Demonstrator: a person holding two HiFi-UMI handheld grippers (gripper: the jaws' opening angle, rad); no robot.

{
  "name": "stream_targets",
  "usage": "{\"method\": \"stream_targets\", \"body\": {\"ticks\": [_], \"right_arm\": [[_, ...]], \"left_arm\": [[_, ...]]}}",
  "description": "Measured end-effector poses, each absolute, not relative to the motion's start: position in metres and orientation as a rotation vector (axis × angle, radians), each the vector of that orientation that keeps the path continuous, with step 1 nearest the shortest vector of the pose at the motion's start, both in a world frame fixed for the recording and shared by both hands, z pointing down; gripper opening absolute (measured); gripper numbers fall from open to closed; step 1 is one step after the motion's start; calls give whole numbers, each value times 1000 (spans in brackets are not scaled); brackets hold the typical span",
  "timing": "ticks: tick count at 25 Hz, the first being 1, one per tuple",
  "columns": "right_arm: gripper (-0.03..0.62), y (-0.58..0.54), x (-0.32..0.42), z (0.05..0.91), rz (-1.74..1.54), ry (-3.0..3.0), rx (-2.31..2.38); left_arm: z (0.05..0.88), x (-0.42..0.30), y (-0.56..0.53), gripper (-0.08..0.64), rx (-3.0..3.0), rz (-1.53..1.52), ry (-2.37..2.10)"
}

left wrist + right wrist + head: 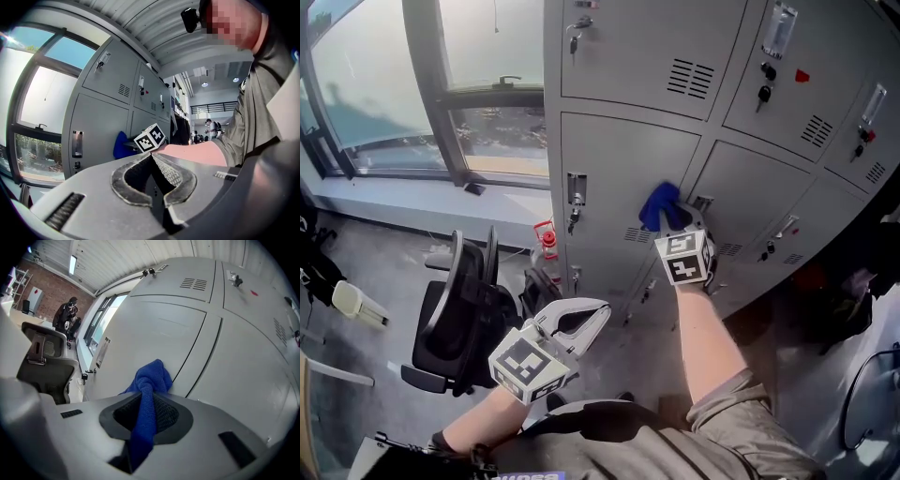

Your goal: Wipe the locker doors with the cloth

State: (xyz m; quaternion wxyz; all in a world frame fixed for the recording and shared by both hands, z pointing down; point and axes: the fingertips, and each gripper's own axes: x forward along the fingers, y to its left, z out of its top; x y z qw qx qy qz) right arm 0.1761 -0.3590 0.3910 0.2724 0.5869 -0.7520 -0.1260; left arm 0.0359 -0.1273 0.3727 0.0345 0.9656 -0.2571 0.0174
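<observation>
- Right gripper [149,399]: jaws clamped on the blue cloth [151,377]; a bunched wad sticks out past the tips and a tail hangs back through the jaws.
- The wad presses on a grey locker door [623,169], right at the seam with the next door.
- Left gripper [151,155]: jaws together, nothing between them, held low and well clear of the lockers.
- Marker cube [684,258]: black-and-white squares only.
- All locker doors in view are closed; keys [574,222] hang in the locks.
- Black office chair [459,309] stands by the window.
</observation>
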Motion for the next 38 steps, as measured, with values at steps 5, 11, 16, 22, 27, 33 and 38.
{"method": "stream_targets", "body": {"ticks": [5,11,16,22,27,33,38], "right_arm": [[57,-351,136,399,-372,-2101,1489],[57,-349,50,414,-458,-2176,1294],[57,-360,3,420,-494,-2196,1221],[57,-376,-18,425,-485,-2181,1211],[57,-383,1,428,-450,-2157,1257],[57,-382,72,440,-357,-2095,1365],[57,-374,131,450,-290,-2030,1445]], "left_arm": [[376,34,-124,8,2956,55,-806],[379,2,-123,9,2920,59,-899],[389,-20,-120,8,2875,71,-952],[392,-39,-123,9,2850,77,-992],[393,-35,-124,9,2854,75,-973],[398,-15,-128,9,2866,75,-909],[401,14,-127,9,2888,84,-816]]}}
